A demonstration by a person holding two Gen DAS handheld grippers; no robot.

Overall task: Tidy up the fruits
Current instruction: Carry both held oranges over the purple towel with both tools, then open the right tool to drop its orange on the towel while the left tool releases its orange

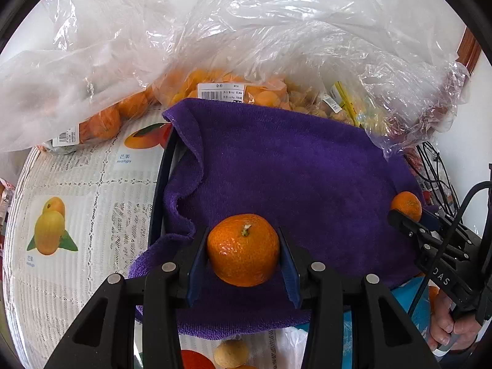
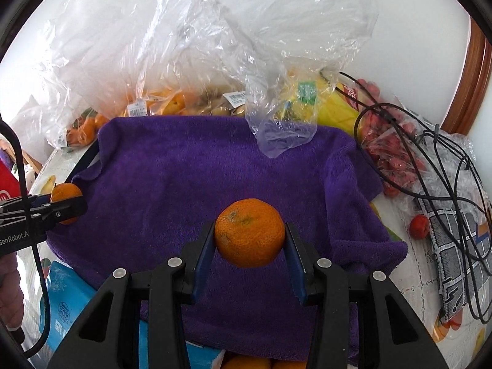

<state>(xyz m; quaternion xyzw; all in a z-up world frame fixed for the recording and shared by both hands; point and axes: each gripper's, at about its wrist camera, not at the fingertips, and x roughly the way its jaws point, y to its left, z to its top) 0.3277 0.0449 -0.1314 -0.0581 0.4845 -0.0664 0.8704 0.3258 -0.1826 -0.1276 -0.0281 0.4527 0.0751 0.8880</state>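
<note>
My left gripper (image 1: 243,247) is shut on an orange mandarin (image 1: 243,250) with a green stem, held over a purple towel (image 1: 292,169). My right gripper (image 2: 249,236) is shut on a second mandarin (image 2: 249,233) above the same towel (image 2: 230,166). Each gripper shows in the other's view: the right one (image 1: 399,215) at the towel's right edge with its mandarin (image 1: 406,204), the left one (image 2: 66,204) at the towel's left edge with its fruit (image 2: 64,192). The towel drapes over a dark-rimmed tray (image 1: 163,172).
Clear plastic bags of oranges (image 1: 101,120), kumquats (image 1: 215,86) and yellow fruit (image 2: 332,104) crowd the back. A bag of red fruit (image 2: 396,153), black cables (image 2: 455,184) and a loose red fruit (image 2: 418,226) lie at the right. A fruit-print tablecloth (image 1: 77,215) covers the table; a blue packet (image 2: 64,301) lies near.
</note>
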